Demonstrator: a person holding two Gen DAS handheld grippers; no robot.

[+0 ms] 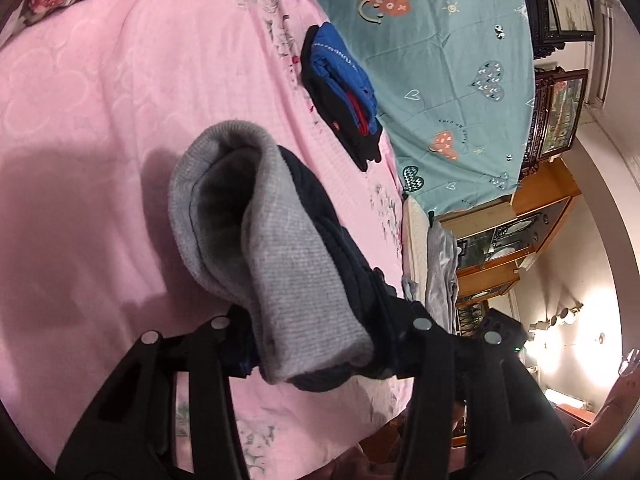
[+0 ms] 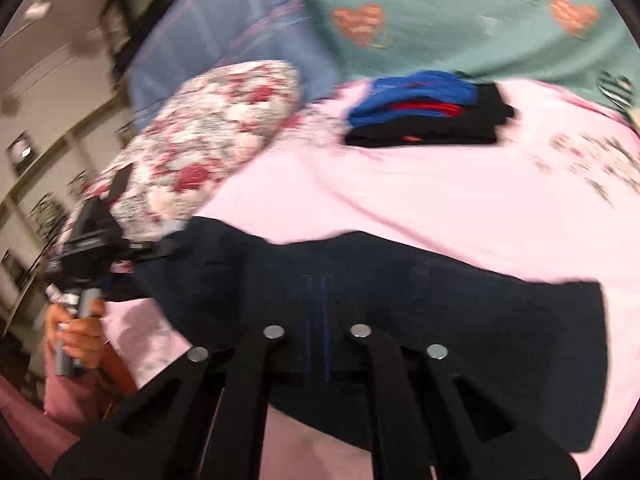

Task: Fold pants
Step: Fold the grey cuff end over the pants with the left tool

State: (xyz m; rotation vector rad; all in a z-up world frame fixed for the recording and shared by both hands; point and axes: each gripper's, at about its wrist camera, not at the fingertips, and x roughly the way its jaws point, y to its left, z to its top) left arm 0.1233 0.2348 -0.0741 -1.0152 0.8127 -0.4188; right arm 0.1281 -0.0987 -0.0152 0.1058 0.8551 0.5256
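Your left gripper [image 1: 320, 354] is clamped on the waist end of the dark pants [image 1: 340, 240], grey lining showing, lifted above the pink bed [image 1: 100, 120]. Your right gripper [image 2: 316, 360] pinches the pants too. A folded blue-and-black pile [image 1: 344, 96] lies further back.
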